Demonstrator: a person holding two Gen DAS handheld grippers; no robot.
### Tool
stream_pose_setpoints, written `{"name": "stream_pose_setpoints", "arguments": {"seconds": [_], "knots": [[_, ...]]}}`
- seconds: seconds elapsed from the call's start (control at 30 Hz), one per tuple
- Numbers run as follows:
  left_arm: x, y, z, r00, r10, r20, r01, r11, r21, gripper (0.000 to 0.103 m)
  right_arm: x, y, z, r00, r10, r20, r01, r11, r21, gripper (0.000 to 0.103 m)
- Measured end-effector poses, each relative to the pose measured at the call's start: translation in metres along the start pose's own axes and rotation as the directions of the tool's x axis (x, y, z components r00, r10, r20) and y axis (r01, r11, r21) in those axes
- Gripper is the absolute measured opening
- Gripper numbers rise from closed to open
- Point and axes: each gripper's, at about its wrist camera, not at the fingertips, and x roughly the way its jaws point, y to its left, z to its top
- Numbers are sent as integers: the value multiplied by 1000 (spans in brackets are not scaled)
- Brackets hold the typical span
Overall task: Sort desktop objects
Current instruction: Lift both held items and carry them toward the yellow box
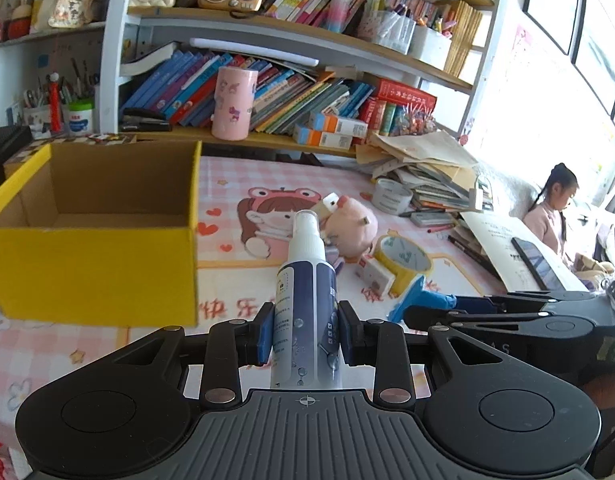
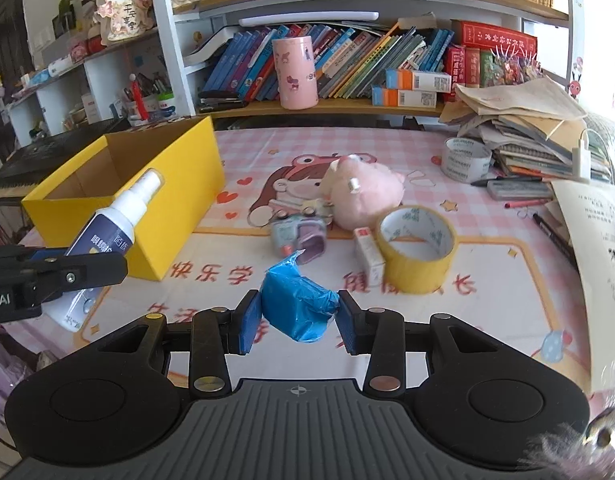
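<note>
Left gripper (image 1: 306,336) jaws clamped on spray bottle (image 1: 305,280); right gripper (image 2: 299,320) jaws gripping blue roll (image 2: 297,304), beside yellow box (image 2: 147,200).

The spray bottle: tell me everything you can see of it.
The spray bottle is a slim plastic cylinder with a dark blue and white printed label, a white neck and a white pump nozzle under a clear cap. The left gripper is shut on its lower body, jaws pressing both sides. It is off the desk, tilted, nozzle pointing away toward the open yellow box. Its fill level cannot be told.
</note>
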Motion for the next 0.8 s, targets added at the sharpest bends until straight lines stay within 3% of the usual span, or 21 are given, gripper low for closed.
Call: {"name": "stream_pose_setpoints", "arguments": {"seconds": [0.23, 0.5, 0.8], "knots": [[-39, 31, -27, 999, -17, -29, 16, 998, -57, 31, -12, 43, -23, 1000, 10, -19, -10, 1000, -5, 37], [-84, 45, -57, 998, -14, -65, 15, 1000, 3, 31, -32, 100, -67, 999, 34, -42, -35, 999, -27, 37], [-113, 69, -80, 995, 10, -101, -14, 999, -33, 31, -49, 140, -95, 997, 60, -59, -60, 998, -11, 37]]}}
